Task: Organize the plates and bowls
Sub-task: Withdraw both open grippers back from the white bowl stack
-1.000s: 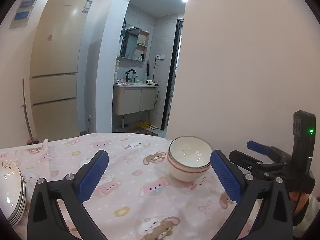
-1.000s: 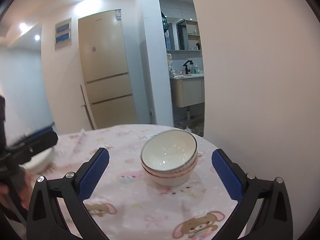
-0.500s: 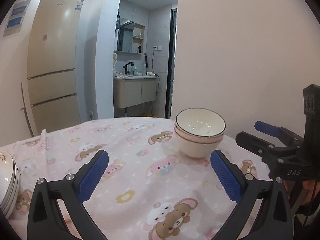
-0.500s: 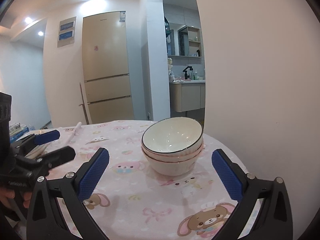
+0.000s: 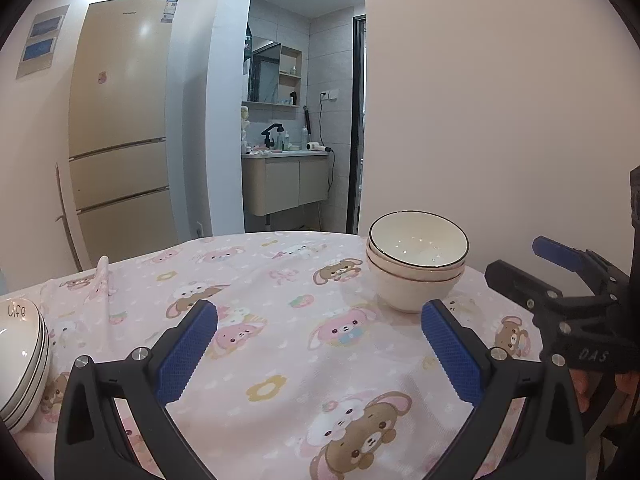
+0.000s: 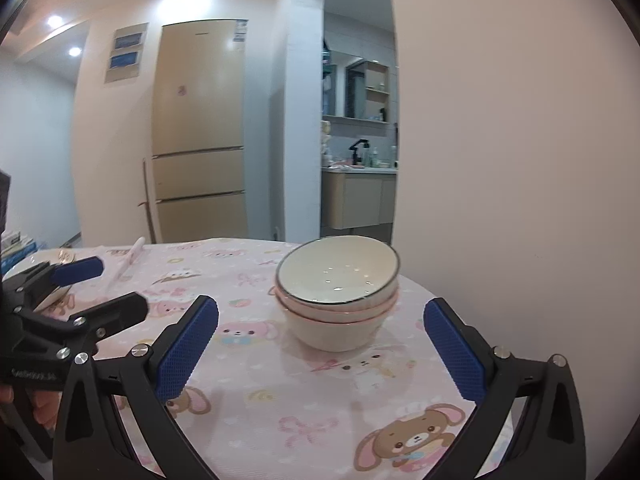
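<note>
Both hand-held grippers, left and right, stand spread wide, holding nothing. Stacked bowls sit nested at the tabletop's far right, top bowl empty. Stacked plates rest at the near left edge.

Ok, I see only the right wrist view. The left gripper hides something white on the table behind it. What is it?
Observer: A stack of plates with dark rims, lying to the left of that gripper.
Operator: Does the left gripper hold one of them?
Observer: No. The left gripper is open, with only the tablecloth between its fingers.
Operator: Are the plates plain?
Observer: The top one bears the word "life".
</note>
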Motion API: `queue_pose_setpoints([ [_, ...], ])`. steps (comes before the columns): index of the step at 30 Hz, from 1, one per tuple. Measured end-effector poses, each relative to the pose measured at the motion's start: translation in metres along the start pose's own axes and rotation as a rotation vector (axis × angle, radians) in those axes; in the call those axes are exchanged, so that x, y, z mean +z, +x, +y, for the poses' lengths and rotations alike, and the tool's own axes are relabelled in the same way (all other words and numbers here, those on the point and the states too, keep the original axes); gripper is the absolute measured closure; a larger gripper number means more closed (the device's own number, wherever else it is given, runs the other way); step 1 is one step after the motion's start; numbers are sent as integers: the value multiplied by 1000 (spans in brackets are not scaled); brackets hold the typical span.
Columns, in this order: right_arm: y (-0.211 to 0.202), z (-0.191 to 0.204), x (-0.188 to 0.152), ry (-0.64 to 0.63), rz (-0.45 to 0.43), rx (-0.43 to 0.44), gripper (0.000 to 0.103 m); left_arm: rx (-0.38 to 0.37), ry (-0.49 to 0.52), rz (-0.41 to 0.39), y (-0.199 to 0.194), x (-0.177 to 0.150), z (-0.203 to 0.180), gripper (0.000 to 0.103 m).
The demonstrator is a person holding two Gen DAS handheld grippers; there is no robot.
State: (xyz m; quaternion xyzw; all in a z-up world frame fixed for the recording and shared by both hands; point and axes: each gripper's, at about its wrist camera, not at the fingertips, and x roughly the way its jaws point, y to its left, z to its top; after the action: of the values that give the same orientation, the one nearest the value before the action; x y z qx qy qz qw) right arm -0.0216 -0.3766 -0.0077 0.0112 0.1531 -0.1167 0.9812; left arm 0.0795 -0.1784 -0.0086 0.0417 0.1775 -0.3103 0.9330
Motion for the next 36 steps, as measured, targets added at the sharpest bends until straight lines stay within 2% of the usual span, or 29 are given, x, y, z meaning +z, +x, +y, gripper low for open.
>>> queue_pose_setpoints([
  [2, 0, -2, 1, 7, 2, -26, 0, -3, -4, 0, 0, 1, 1, 0],
  [10, -1, -2, 1, -1, 1, -15, 0, -17, -42, 16, 4, 1, 8, 0],
  [20, -2, -2, 1, 0, 0, -26, 0, -15, -13, 6, 2, 0, 3, 0],
  [34, -2, -2, 1, 2, 2, -36, 0, -15, -32, 13, 5, 0, 4, 0],
  [36, -2, -2, 1, 2, 1, -35, 0, -38, -38, 24, 8, 1, 6, 0],
])
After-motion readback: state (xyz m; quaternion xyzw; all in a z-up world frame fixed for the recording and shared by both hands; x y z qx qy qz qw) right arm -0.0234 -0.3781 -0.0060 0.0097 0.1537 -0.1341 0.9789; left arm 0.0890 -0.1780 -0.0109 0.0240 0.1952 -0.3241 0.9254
